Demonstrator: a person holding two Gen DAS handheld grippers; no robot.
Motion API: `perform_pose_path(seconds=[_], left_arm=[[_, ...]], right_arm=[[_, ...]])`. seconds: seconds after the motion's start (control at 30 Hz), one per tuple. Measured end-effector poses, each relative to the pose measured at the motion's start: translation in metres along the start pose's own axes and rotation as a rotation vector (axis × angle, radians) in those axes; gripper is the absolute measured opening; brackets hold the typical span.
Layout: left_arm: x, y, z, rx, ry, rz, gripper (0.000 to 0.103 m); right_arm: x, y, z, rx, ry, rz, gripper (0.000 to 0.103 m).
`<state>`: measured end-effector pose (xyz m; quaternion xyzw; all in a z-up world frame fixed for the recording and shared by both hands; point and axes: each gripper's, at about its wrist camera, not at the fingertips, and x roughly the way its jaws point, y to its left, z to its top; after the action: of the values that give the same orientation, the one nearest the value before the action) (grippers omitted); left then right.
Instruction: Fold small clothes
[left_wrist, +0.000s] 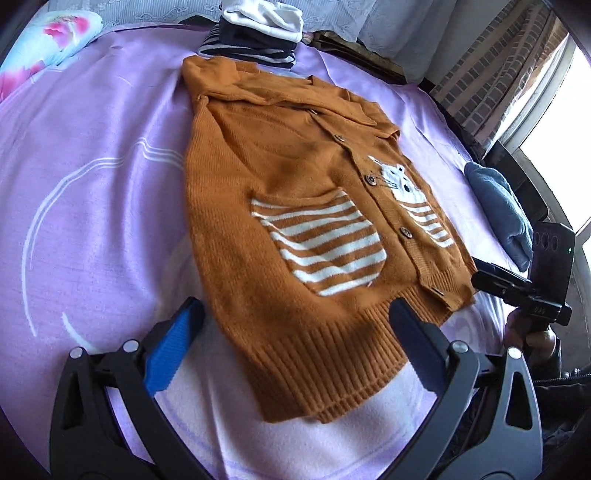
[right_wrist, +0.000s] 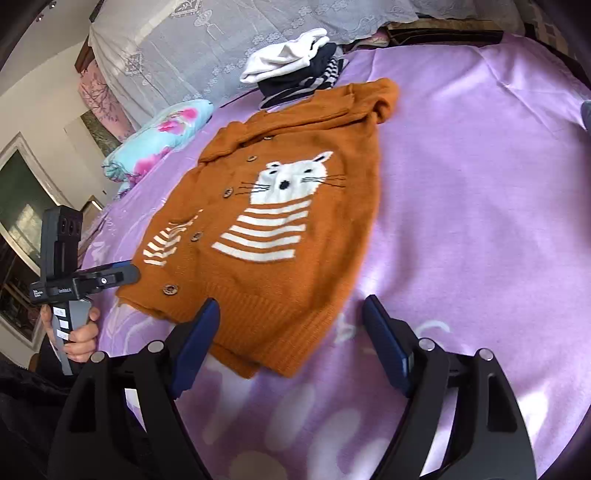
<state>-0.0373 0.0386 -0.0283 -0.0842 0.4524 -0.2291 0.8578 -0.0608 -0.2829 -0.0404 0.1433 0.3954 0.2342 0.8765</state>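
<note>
A small orange knitted cardigan (left_wrist: 280, 177) with wooden buttons, white stripes and a white cat face lies flat on the purple bedspread (left_wrist: 92, 206), sleeves folded inward, hem toward me. It also shows in the right wrist view (right_wrist: 295, 206). My left gripper (left_wrist: 295, 317) is open, its jaws astride the left part of the ribbed hem, just above it. My right gripper (right_wrist: 290, 314) is open over the right part of the hem. The left gripper also shows in the right wrist view (right_wrist: 129, 275), and the right gripper shows in the left wrist view (left_wrist: 480, 273), beside the hem's corner.
A stack of folded clothes (right_wrist: 295, 70), white on top of dark striped ones, lies past the collar. A floral pillow (right_wrist: 159, 136) lies at the bed's left. A folded blue-grey garment (left_wrist: 502, 210) lies at the right edge. The bedspread (right_wrist: 480, 184) extends to the right.
</note>
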Motion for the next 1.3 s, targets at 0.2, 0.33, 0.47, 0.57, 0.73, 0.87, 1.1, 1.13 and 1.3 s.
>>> perform_pose_path(seconds=[0.2, 0.33, 0.47, 0.57, 0.73, 0.87, 1.1, 1.13, 1.3], left_arm=[[0.016, -0.03, -0.001, 0.123, 0.004, 0.213, 0.101], [0.016, -0.028, 0.0, 0.11, 0.0, 0.217, 0.101], [0.014, -0.028, -0.002, 0.107, 0.0, 0.215, 0.101], [0.014, -0.031, -0.003, 0.117, -0.004, 0.231, 0.101], [0.004, -0.035, 0.001, 0.124, -0.053, 0.287, 0.101], [-0.004, -0.036, 0.004, 0.15, -0.088, 0.334, 0.101], [0.009, -0.031, 0.0, 0.149, -0.05, 0.364, 0.101], [0.009, -0.032, 0.0, 0.154, -0.055, 0.369, 0.101], [0.009, -0.035, -0.001, 0.155, -0.052, 0.36, 0.101]], right_arm=[[-0.004, 0.011, 0.007, -0.106, -0.023, -0.151, 0.08], [0.0, 0.003, 0.002, -0.069, 0.011, -0.093, 0.08], [-0.001, 0.005, 0.002, -0.064, 0.002, -0.077, 0.08], [-0.013, 0.013, 0.009, -0.097, -0.069, -0.129, 0.08], [-0.006, 0.034, 0.021, -0.216, -0.103, -0.211, 0.08], [0.029, 0.038, 0.007, -0.259, 0.008, -0.243, 0.08], [0.004, 0.023, 0.007, -0.193, -0.028, -0.193, 0.08], [0.001, 0.02, 0.007, -0.171, -0.03, -0.184, 0.08], [-0.012, -0.002, 0.006, -0.042, -0.012, -0.111, 0.08]])
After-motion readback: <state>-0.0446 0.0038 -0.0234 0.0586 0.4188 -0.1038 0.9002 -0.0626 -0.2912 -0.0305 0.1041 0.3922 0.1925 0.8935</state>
